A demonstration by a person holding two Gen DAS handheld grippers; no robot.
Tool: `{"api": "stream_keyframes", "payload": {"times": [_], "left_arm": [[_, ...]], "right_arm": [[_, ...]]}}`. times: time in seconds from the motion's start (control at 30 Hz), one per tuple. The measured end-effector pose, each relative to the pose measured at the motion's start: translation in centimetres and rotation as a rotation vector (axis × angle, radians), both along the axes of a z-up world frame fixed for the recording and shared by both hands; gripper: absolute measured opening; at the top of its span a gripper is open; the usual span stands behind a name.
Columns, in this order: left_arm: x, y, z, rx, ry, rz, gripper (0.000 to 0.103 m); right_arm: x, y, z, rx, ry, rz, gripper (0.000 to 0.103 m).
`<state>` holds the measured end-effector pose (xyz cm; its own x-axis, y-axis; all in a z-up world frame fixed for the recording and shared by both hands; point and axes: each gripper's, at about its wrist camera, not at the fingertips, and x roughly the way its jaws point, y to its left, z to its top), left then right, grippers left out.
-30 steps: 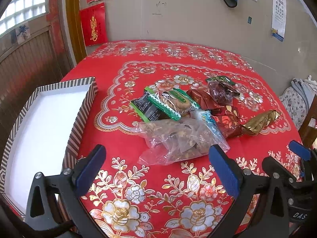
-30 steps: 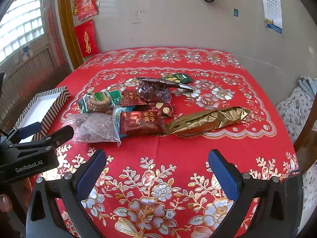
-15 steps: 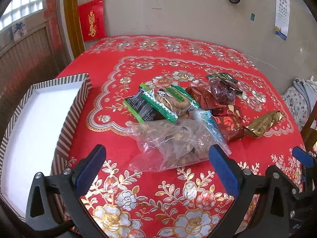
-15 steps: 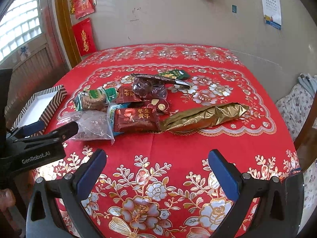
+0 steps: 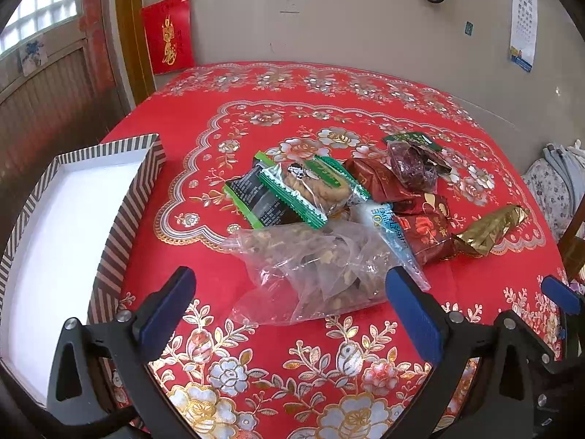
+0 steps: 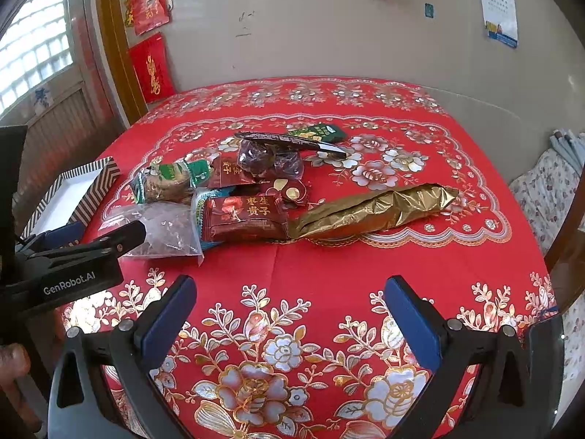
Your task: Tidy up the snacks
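- Left hand-held gripper: spread wide, empty, low over the red floral tabletop.
- Just ahead of its fingertips: clear bag of nuts, at the near edge of the snack pile.
- Beyond the bag: green-wrapped biscuit, dark red packets.
- To its left: striped box, white inside.
- Right hand-held gripper: spread wide, empty.
- Ahead of it: red packet touching a gold foil pack.

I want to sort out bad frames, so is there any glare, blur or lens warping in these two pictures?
Left wrist view: sharp, strong fisheye bending with dark corners, and the window is blown out. Right wrist view: also sharp and warped, with glare on the gold wrapper and on the glossy wall.
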<state>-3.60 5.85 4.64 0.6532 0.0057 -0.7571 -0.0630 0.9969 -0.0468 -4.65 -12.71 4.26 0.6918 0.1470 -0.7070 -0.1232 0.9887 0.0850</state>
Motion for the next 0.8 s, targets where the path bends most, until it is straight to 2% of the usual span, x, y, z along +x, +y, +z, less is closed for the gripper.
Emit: {"api": "stream_keyframes", "payload": {"times": [0.3,0.47,0.63,0.8], "left_arm": [[1.5,-0.5,-0.9,-0.019,0.04,0.005,0.103],[2.1,-1.5,-0.7,-0.055,0.033,-0.011,0.103],[2.8,-3.0,-1.2,-0.01,0.045,-0.02,0.103],[3.6,-2.9,-1.9,-0.008,0.063,-0.004,0.103]], "right_arm": [[0.1,-0.4,-0.4,0.006,0.02,-0.005,0.103],[0.2,-0.6,-0.5,0.005,0.018,-0.009,0.103],[0.6,-1.1,-0.6,0.015,0.028,-0.02,0.103],[1.0,-1.2,-0.5,0.003,0.032,-0.019,0.103]]}}
